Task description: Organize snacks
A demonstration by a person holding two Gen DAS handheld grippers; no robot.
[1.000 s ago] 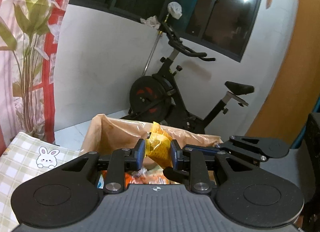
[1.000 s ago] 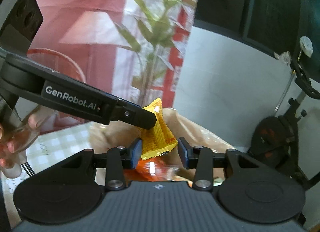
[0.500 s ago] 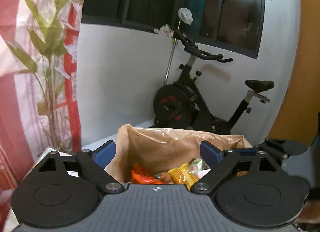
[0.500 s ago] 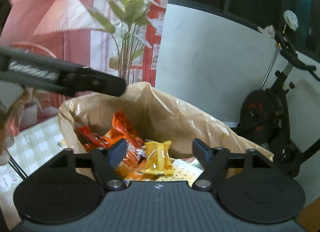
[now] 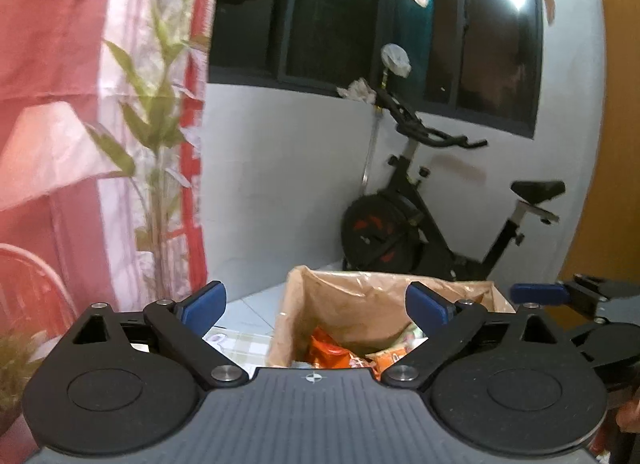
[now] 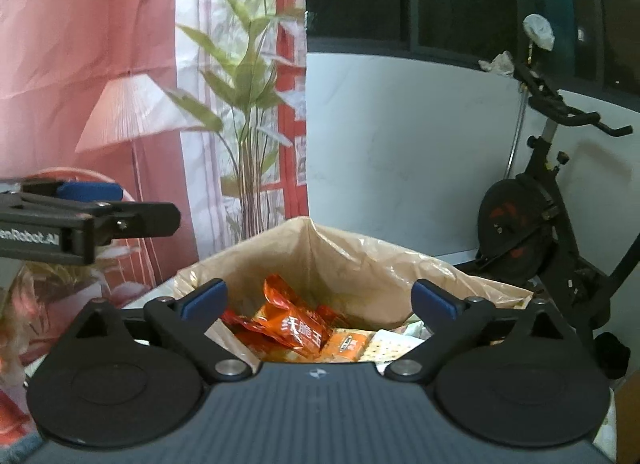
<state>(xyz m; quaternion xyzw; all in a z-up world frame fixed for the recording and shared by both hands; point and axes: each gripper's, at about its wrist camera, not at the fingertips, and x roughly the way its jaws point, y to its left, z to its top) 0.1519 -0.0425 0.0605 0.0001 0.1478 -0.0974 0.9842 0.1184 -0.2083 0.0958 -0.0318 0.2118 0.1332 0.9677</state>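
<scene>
Both hand-held grippers, left [image 5: 316,306] and right [image 6: 318,302], jaws just opened, empty; tan plastic-lined snack bag [image 6: 360,260] directly ahead-below, right nearer.

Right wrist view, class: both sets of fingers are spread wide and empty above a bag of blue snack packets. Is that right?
Only the colour is wrong. The snack packets in the bag are orange, as the right wrist view shows. The right gripper and left gripper are indeed wide and empty.
</scene>
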